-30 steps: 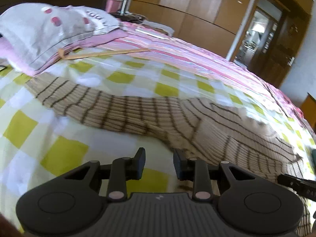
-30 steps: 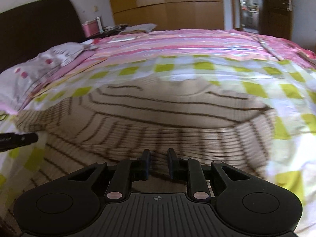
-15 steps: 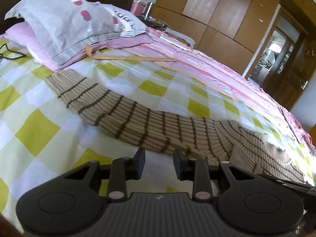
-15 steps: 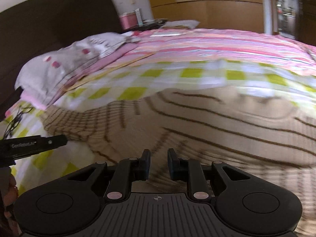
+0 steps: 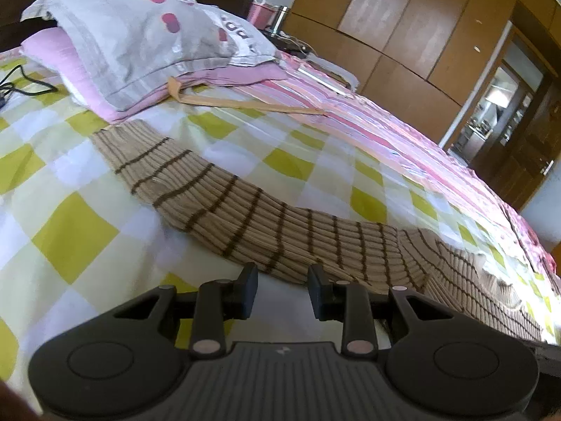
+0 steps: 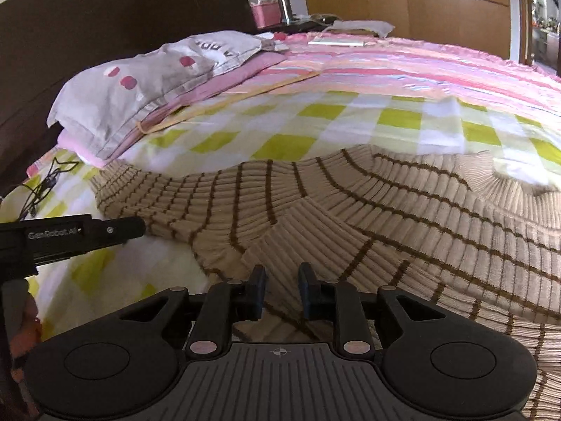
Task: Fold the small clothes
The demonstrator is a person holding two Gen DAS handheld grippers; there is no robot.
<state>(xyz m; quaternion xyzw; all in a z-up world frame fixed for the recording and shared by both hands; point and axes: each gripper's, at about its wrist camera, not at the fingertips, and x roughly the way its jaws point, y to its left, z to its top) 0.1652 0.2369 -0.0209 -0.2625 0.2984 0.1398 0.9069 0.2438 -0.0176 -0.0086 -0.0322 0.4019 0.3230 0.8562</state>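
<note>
Both our grippers hover part-open and empty: left gripper (image 5: 281, 291) just short of the sweater (image 6: 385, 217) sleeve stretching toward the pillow (image 5: 140, 35), right gripper (image 6: 280, 291) over its body on the bed (image 5: 70, 231).

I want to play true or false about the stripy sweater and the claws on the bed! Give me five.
1. The sweater is beige with brown stripes. True.
2. The sweater is folded into a neat square. False: it lies spread out, one sleeve stretched toward the pillow.
3. The bedsheet has yellow-green and white checks. True.
4. The left claw is lifting the sleeve up. False: its jaws are apart with nothing between them, by the sleeve's near edge.
5. The right claw hangs over the pillow. False: it is over the sweater's body, with a gap between its jaws.
</note>
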